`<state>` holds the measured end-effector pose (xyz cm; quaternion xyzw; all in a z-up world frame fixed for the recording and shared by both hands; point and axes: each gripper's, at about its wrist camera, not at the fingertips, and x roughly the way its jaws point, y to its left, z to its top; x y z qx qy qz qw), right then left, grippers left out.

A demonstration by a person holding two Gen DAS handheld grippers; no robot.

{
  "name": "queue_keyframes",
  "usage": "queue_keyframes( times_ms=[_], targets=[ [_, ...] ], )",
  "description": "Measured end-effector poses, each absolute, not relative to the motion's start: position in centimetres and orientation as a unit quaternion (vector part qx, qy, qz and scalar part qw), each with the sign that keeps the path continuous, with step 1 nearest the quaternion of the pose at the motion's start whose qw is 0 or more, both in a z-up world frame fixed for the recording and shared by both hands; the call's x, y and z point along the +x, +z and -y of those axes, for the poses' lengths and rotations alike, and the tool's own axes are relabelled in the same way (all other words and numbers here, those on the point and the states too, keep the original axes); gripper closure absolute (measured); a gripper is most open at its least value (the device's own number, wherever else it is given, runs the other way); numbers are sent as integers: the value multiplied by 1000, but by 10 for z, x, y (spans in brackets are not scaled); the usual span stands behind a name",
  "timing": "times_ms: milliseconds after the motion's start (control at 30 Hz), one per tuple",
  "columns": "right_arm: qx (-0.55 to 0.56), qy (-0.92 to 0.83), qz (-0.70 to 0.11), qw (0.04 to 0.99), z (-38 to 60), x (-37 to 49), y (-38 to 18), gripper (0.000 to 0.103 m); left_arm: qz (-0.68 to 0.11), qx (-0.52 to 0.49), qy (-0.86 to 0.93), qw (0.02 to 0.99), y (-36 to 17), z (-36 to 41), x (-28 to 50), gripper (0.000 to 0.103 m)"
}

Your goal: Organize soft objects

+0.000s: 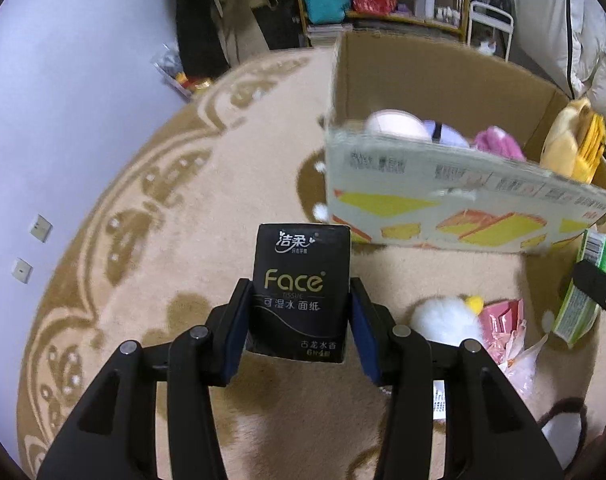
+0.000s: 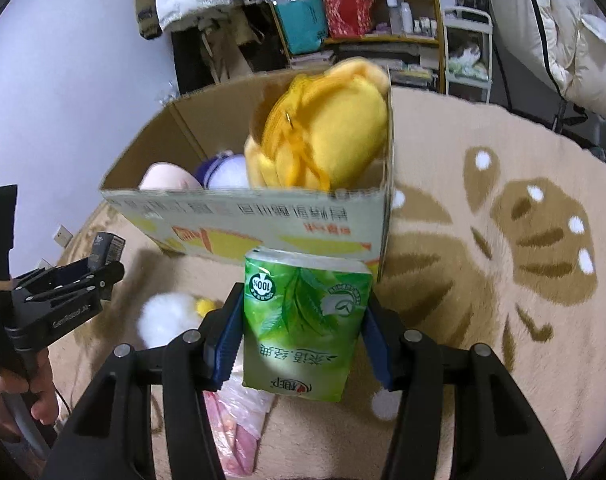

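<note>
**Two tissue packs held up before the box**

The black pack [image 1: 301, 292] reads "Face" in gold, with "TISSUE" faint beneath it, a white Chinese brand mark at its top and more Chinese lines lower down. The left gripper [image 1: 301, 298] is closed on it, a blue-faced finger pressed to each side, and holds it upright above the rug [image 1: 143, 208], short of the box [image 1: 443, 208].

The green pack [image 2: 305, 320] shows a "100%" badge and tea leaves; its Chinese text and red logo sit upside down at the lower end. The right gripper [image 2: 303, 320] clamps it by both sides, just in front of the box's near right corner.

The box's printed wall carries yellow and orange shapes and blurred Chinese lettering, inverted in the right view. Inside it lie a yellow plush [image 2: 327, 136] against the right wall, a pink toy [image 1: 499, 144], and pale rounded toys to the left.

On the rug in front of the box sit a white fluffy toy [image 1: 447, 320] and a pink wrapper [image 1: 503, 320]. The left gripper's body reads "GenRobot.AI" in the right view.
</note>
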<state>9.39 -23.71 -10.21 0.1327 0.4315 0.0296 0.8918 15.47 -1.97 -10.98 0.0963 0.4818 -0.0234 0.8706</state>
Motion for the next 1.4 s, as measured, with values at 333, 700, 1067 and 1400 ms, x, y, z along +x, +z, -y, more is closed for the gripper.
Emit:
queue_keyframes(
  times_ms=[333,700,1067,1400],
  targets=[
    [130,40,-364,922,241,84,-54,46,-393,86,-7,915,-51,9,145,58],
    [95,43,-306,946,234,101,-10,46,-326,77,-26,942,9,25,145,58],
    [55,50,-282,956,220,126,2,46,-294,107,-42,949,35,55,168,57],
    [52,67,-291,953,214,150,-18,46,-310,106,-63,943,16,63,195,57]
  ],
)
